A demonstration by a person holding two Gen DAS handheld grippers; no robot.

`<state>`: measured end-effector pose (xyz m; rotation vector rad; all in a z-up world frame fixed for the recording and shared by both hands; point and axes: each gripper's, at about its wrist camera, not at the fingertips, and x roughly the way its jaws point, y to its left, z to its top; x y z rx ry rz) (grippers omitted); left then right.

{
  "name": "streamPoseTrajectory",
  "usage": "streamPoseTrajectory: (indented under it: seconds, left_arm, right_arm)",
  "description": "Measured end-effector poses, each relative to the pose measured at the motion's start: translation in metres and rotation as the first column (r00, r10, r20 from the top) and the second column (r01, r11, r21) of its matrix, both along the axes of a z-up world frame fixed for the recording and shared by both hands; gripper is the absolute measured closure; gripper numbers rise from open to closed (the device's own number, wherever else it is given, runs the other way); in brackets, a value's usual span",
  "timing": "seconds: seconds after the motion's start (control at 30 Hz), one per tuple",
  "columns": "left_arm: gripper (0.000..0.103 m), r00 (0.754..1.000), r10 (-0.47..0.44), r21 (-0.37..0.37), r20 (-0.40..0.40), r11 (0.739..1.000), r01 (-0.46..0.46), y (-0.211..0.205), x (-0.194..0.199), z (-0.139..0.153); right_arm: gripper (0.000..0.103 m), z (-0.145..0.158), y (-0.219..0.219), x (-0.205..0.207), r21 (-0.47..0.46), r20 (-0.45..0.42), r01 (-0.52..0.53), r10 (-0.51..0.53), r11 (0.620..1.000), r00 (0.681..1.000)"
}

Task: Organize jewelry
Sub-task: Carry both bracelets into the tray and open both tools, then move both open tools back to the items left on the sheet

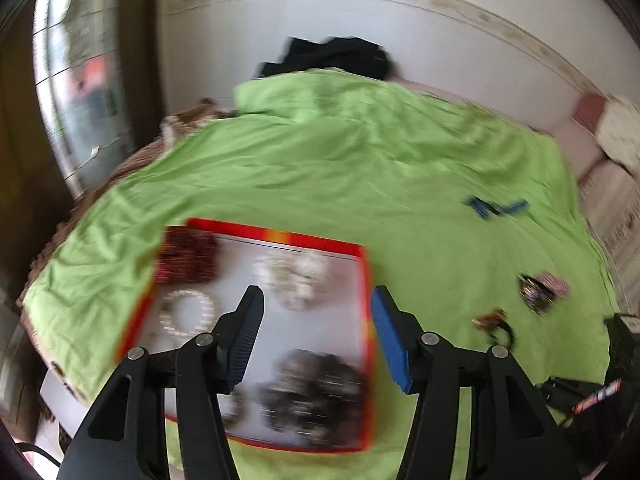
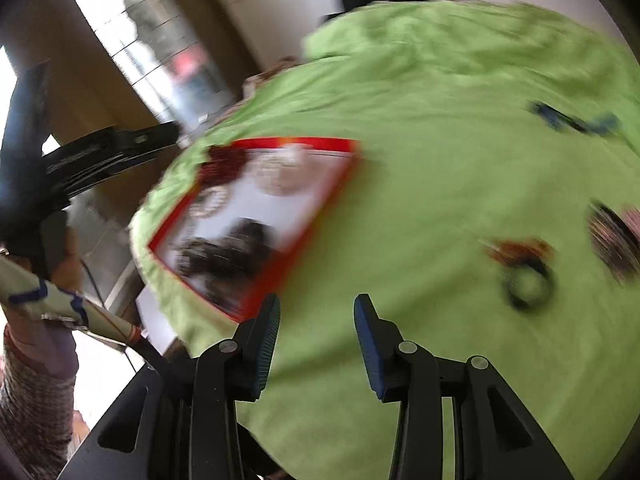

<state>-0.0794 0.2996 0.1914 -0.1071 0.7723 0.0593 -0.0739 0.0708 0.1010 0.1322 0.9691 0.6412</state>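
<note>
Hovering above a red-rimmed tray that lies on a bright green bedspread, the left gripper has its two fingers apart with nothing between them. The tray's pale floor holds four heaps of jewelry: dark red beads in the far left corner, a whitish pearly cluster beside them, a ring of pale beads on the left side, and a dark grey-black pile in the near part. The right gripper is held over bare green cloth just right of the tray's near corner, its fingers also parted and empty. Loose on the bedspread, well apart from the tray, lie a black ring-shaped piece with a reddish-brown bit touching it and a blurred dark-and-pink bundle. Both views are motion-blurred.
</note>
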Motion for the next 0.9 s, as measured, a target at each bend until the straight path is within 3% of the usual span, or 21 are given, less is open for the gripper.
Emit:
streamPoseTrajectory:
  seconds: [0.13, 0.37, 0.53, 0.67, 0.87, 0.9]
  left_arm:
    - [0.048, 0.995, -0.093, 0.019, -0.036, 0.995, 0.094, -0.06, 0.008, -0.013]
    - [0.048, 0.97, -0.202, -0.016, -0.138, 0.979, 0.202, -0.13, 0.031, -0.057]
    - [0.048, 0.943, -0.269, -0.018, -0.195, 0.962, 0.271, -0.168, 0.048, -0.091]
    - [0.048, 0.906, -0.351, -0.047, -0.237, 0.936, 0.35, -0.202, 0.059, -0.118]
    - [0.049, 0.883, -0.353, -0.131, -0.31, 0.936, 0.328, -0.231, 0.095, -0.154]
    - [0.056, 0.881, -0.351, -0.138, -0.316, 0.936, 0.323, -0.235, 0.099, -0.158]
  right_arm:
    - [0.061, -0.011, -0.079, -0.006, -0.017, -0.01, 0.146, -0.146, 0.989, 0.989]
    - [0.058, -0.031, -0.19, -0.007, -0.031, -0.029, 0.371, -0.371, 0.928, 0.928]
    - [0.055, -0.042, -0.227, -0.001, 0.004, -0.043, 0.455, -0.455, 0.89, 0.89]
    - [0.055, -0.054, -0.241, 0.004, 0.033, -0.063, 0.485, -0.483, 0.874, 0.873]
    - [0.055, -0.057, -0.248, 0.011, 0.066, -0.058, 0.508, -0.505, 0.859, 0.861]
    - [0.055, -0.056, -0.251, 0.013, 0.067, -0.057, 0.512, -0.509, 0.856, 0.859]
